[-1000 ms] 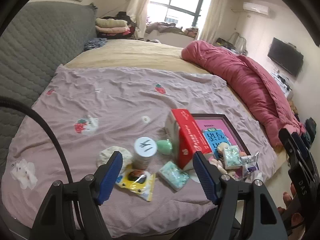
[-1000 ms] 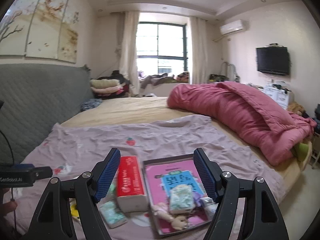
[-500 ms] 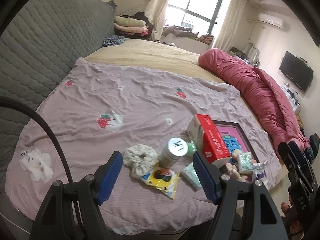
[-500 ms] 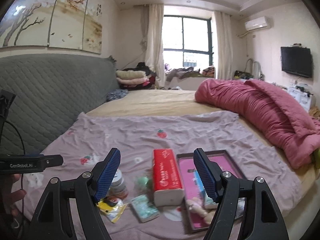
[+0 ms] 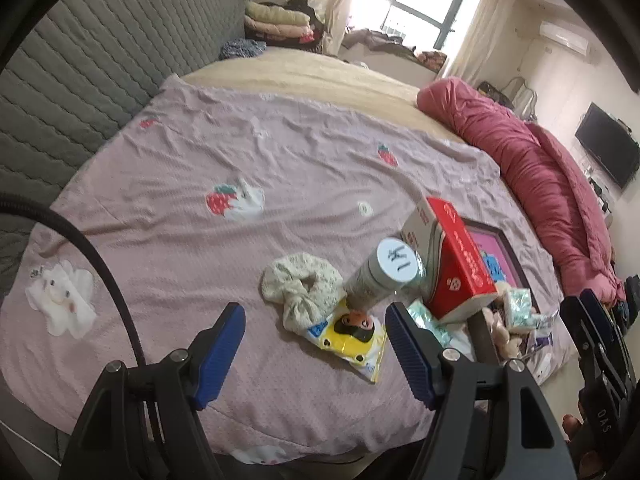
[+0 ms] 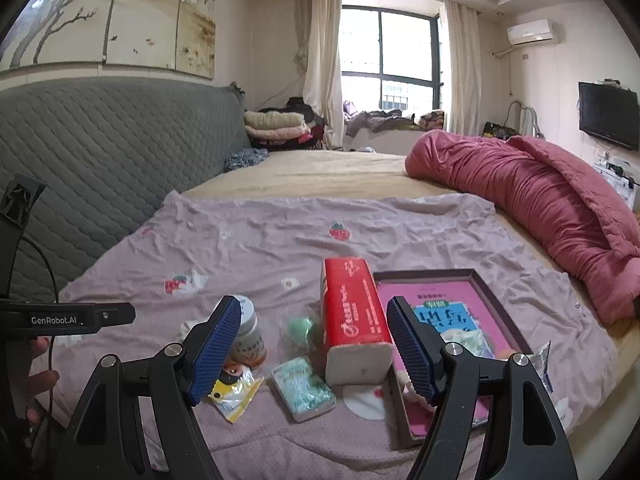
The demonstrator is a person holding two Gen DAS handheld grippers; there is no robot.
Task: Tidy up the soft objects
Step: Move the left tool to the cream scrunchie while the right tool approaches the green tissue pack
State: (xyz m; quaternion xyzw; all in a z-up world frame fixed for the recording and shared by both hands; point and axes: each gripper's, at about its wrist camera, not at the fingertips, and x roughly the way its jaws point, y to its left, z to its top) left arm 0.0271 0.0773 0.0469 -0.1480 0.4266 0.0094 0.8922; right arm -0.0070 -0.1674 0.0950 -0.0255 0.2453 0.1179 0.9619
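Since a second ago both our grippers have dropped closer to the bed's near edge. The left gripper (image 5: 312, 334) and right gripper (image 6: 314, 344) hang open, holding nothing. A cream scrunchie (image 5: 302, 288) lies near that edge, beside a bottle (image 5: 386, 280) and red tissue pack (image 6: 354, 320).

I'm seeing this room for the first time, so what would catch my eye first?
The red tissue pack stands out, lying mid-bed on the lilac sheet beside a dark tray. A rumpled pink duvet fills the bed's right side. Up close, both the left hand-held gripper and the right hand-held gripper hang open, holding nothing.
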